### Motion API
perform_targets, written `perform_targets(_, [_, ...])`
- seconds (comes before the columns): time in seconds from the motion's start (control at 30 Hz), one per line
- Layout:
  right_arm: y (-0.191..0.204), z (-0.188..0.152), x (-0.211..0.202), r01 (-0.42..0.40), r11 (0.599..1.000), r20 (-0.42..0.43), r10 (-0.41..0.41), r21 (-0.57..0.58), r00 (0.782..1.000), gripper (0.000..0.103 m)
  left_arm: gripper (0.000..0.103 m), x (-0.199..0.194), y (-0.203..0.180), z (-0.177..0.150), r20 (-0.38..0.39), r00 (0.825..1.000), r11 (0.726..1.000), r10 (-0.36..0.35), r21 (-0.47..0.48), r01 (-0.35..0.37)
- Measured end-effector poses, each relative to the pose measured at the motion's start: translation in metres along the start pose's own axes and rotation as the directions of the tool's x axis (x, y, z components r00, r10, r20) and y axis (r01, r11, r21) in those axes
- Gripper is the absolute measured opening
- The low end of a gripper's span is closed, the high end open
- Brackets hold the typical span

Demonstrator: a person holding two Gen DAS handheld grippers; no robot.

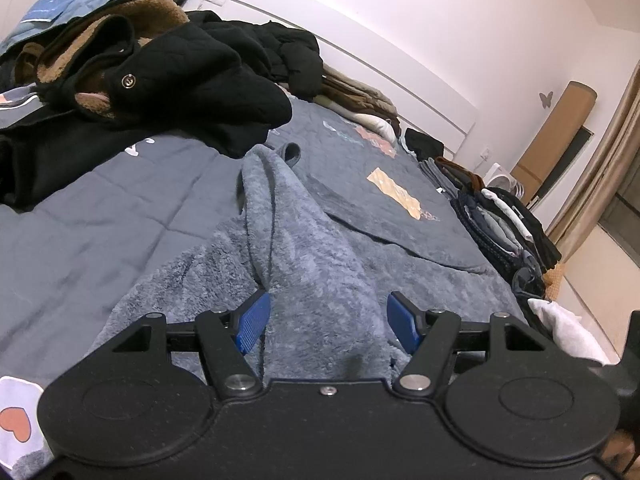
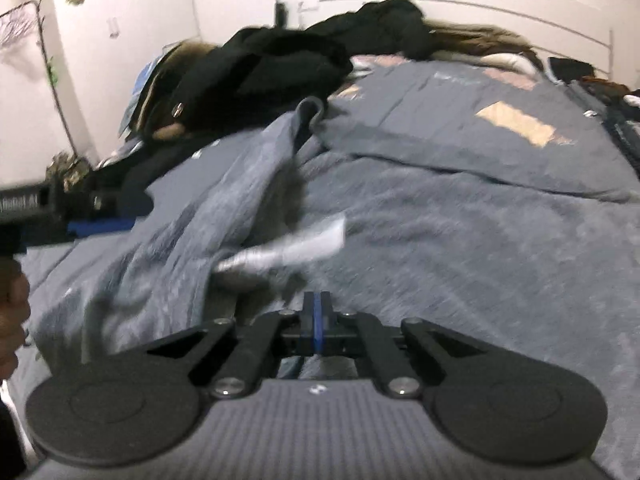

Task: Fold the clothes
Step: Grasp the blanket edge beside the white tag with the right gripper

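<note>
Indoor lighting: soft, even, warming the walls (image 1: 440, 20). Left wrist view staying sharp; right wrist view smearing with motion blur. Fisheye curving edges, corners darkening.

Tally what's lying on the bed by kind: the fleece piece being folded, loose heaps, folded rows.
Grey fleece garment: 1
Heaps of unfolded dark clothes: 1
Rows of folded clothes: 1
Total: 3

White walls (image 1: 440, 20), beige curtain (image 1: 612, 152) — bed (image 1: 100, 216) under grey quilt.
</note>
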State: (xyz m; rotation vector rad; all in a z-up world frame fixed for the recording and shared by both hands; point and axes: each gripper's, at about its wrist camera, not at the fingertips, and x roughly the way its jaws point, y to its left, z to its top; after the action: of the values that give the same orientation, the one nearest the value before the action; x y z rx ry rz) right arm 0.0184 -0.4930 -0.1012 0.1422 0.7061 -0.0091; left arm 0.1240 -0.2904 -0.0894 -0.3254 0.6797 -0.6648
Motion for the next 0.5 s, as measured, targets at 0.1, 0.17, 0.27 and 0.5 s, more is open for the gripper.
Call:
perform_targets(0.1, [-0.004,-0.003,-0.001,-0.032,0.999,-0.009,0.032,0.044,0.999,0.0,0.064,0.001,-0.002,-0.001,-0.002,1.0,1.0,0.001,0.011,-0.001])
perform_targets(0.17, [-0.003,-0.01,0.004,-0.054,0.996,-0.024,0.056,0.073,0.998,0.002,0.064,0.001,-0.002,-0.002,-0.003,1.0,1.0,0.003,0.016,-0.003])
perform_targets(0.27, [-0.002,-0.024,0.014,-0.09,0.988,-0.036,0.095,0.128,0.995,0.003,0.064,0.001,-0.003,-0.003,-0.003,1.0,1.0,0.005,0.02,-0.005])
perform_targets(0.5, [0.002,-0.04,0.024,-0.079,0.99,-0.074,0.088,0.119,0.993,0.004,0.064,0.001,-0.005,-0.005,-0.007,1.0,0.999,0.009,0.031,-0.008])
